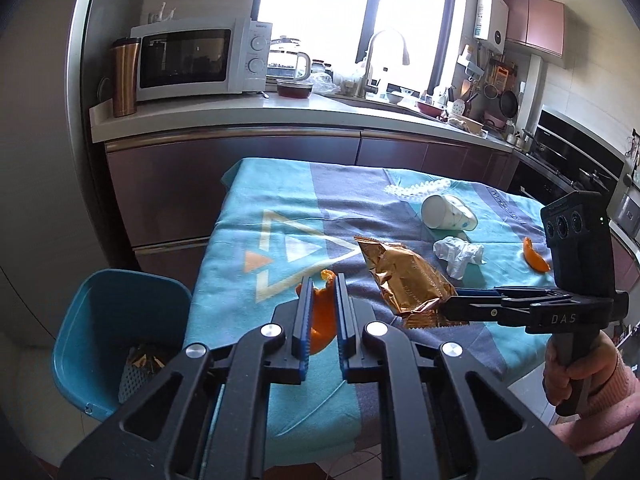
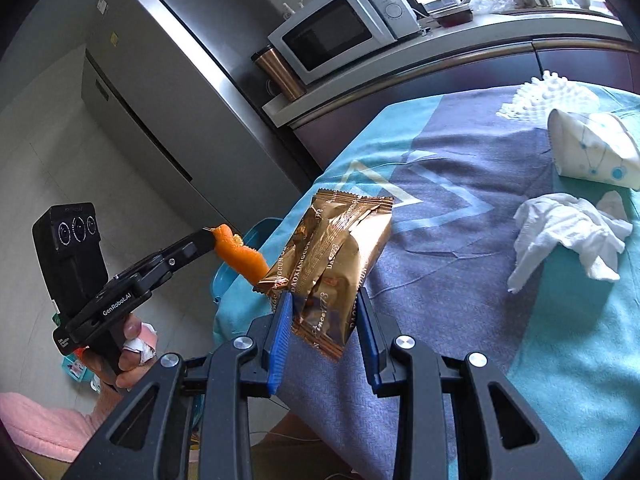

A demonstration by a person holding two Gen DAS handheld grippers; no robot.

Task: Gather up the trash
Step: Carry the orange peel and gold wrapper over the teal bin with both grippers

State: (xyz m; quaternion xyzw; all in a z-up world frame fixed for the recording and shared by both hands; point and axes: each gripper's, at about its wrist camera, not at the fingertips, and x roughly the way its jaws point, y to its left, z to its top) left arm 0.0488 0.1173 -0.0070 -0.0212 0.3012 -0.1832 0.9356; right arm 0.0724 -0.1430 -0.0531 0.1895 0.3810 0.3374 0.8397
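Left gripper [image 1: 324, 280]: its fingers are pressed on a piece of orange peel [image 1: 320, 316]; the peel hangs between them, lifted off the worktop [image 1: 248, 192].
Right gripper [image 2: 324, 300]: its fingers pinch a gold snack wrapper [image 2: 336, 256] by the lower end; the long axis of the wrapper goes up and away from the fingers.
Bin: a blue trash bin [image 1: 96, 328] stands on the floor, beside the left edge of the worktop; a gold wrapper lies already inside.
Key relation: the bin lies to the left and below both grippers. The left hand is the nearer one; the right gripper is more over the worktop and has the longer way.
Step in hand, as I judge: both pieces are to be carried to the bin, and the peel probably arrives first.
Still on the worktop: a tipped paper cup [image 1: 448, 212], a crumpled tissue [image 1: 460, 254], a second peel piece [image 1: 534, 256] and white foam netting [image 1: 420, 188].
Risk: the wrapper is light and may slip.
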